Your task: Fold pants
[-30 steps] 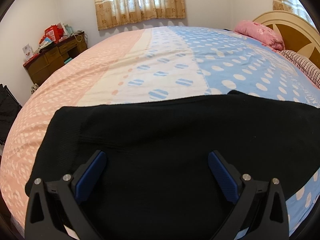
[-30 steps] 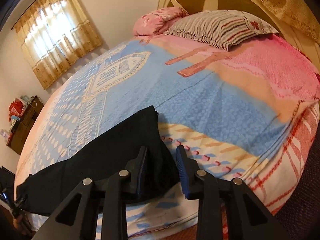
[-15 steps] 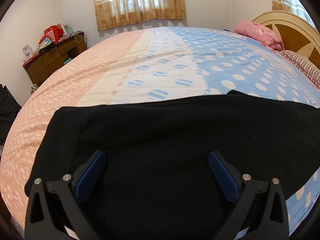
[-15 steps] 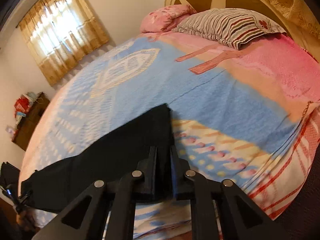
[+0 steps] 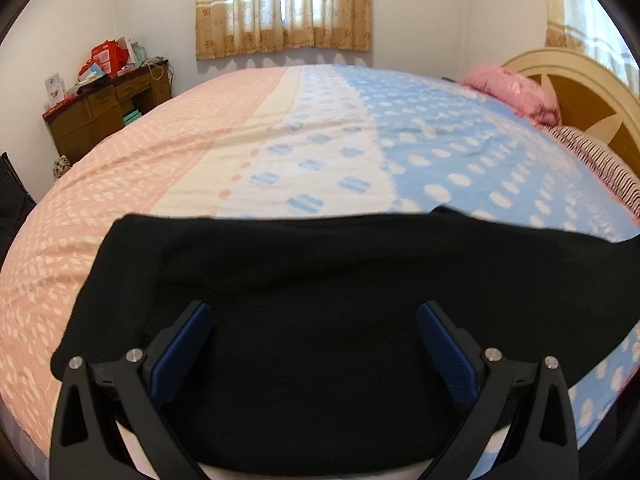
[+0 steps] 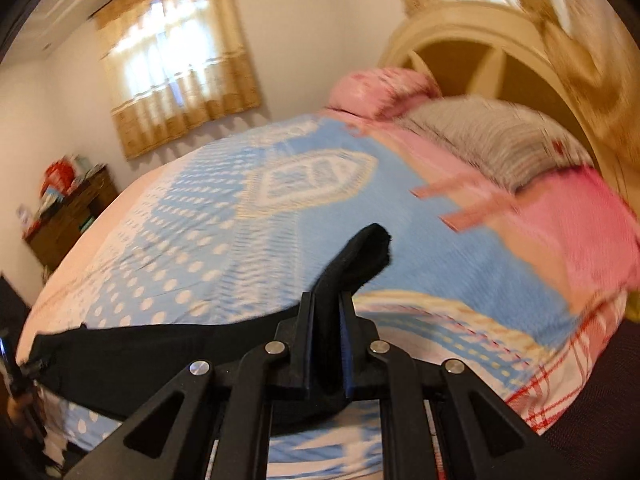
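Right jaws: the right gripper point(image 6: 326, 320) is clamped on one end of the black pants point(image 6: 160, 348), a tuft of cloth poking out past the pads toward the far side.
Left jaws: the left gripper point(image 5: 314, 320) stands wide apart, blue pads point(image 5: 180, 348) either side of the cloth and pressing on nothing.
Pants: the garment lies in a dark band across the near edge of the bed point(image 5: 320, 152); its right end is raised off the cover in the right gripper, the rest lies flat under the left one.
Surroundings: a pink pillow point(image 5: 516, 92) and a striped pillow point(image 6: 492, 140) sit far right by the headboard point(image 5: 580, 92); a cluttered desk point(image 5: 104, 108) stands far left under the curtained window point(image 5: 280, 4).
Step, as judged: carrying the pinched end over toward the left to fold.
Risk, slip: only a narrow bunch is caught, so a quick pull could drag it free.
Risk, drag: with the left jaws not holding, the whole garment may slide along instead of folding.
Risk, skew: a bunched corner tends to land twisted, leaving the edges misaligned.
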Demonstrator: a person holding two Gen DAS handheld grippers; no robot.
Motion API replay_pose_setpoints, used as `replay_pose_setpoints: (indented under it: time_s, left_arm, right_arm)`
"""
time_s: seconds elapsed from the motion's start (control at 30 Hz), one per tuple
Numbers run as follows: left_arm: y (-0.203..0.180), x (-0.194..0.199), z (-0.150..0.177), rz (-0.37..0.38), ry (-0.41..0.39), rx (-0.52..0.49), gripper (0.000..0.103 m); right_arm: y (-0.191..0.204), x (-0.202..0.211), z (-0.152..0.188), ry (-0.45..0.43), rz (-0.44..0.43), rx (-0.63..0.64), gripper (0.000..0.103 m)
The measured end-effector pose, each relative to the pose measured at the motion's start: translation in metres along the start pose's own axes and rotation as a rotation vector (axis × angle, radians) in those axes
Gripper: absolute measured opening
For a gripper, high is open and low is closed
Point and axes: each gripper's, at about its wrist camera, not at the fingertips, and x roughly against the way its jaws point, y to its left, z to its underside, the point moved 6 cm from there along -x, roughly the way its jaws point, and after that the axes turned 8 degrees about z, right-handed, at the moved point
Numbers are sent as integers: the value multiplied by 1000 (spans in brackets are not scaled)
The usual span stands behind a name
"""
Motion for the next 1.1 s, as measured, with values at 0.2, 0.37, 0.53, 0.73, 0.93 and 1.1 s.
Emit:
replay_pose_setpoints:
  time_s: [0.2,0.37,0.53,0.73,0.93,1.1]
  left_arm:
    - [-25,14,-14,90,-39,-24,103]
    - [-49,7,-21,210,-16,-15,103]
    - [-79,-2,-23,281,9,-53,103]
    - [-111,-13,-23,348,47,-103,103]
    - [-155,-24,-21,465,106,-137,103]
    - [-202,-32,-20,593,169,-148,99]
  right_arm:
    - [88,16,-2,-39,-86,168,11]
    - [161,1,18,-5,-185,263,11]
    - [219,-34,63,91,-256,348,11]
    - [250,-76,120,247,-283,440,12]
    - [238,-53,114,237,-376,435,30]
    - [205,-36,103,193,-383,395,31]
